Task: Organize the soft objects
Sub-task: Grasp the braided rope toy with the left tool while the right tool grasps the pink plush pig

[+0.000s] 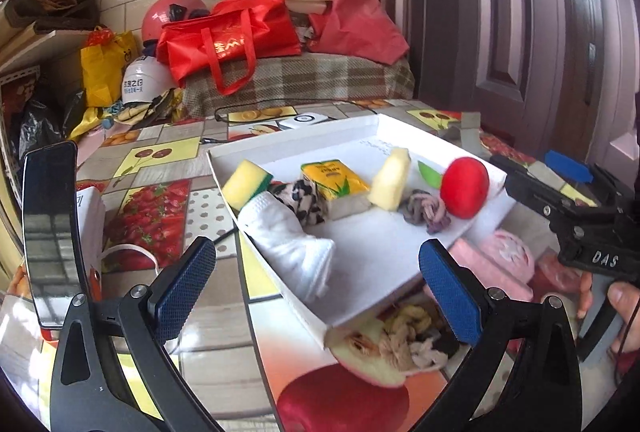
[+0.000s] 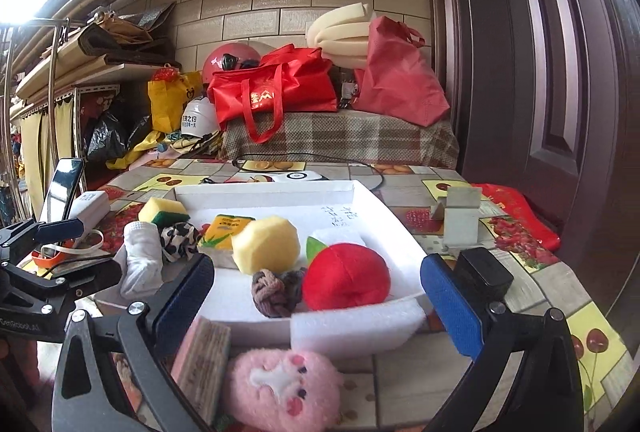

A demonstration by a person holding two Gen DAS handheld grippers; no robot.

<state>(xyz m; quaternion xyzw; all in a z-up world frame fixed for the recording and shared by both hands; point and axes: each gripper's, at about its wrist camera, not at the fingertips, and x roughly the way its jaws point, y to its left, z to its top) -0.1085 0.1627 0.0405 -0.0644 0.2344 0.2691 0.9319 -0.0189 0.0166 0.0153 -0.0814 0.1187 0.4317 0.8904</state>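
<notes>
A shallow white tray [image 2: 400,232] holds a row of soft things: a yellow sponge [image 2: 164,211] with a green scrub side, a rolled white sock [image 2: 142,260], a black-and-white scrunchie [image 2: 178,236], a yellow tissue pack [image 2: 226,230], a pale yellow foam block [image 2: 266,244], a knotted grey-brown cloth [image 2: 274,292] and a red plush apple [image 2: 346,278] (green leaf attached). A pink plush toy [image 2: 280,388] lies on the table outside the tray's near edge.

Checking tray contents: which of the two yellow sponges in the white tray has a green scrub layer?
The yellow sponge at the tray's far-left corner, beside the white sock. The faceted yellow sponge mid-tray is plain, with no green layer.
</notes>
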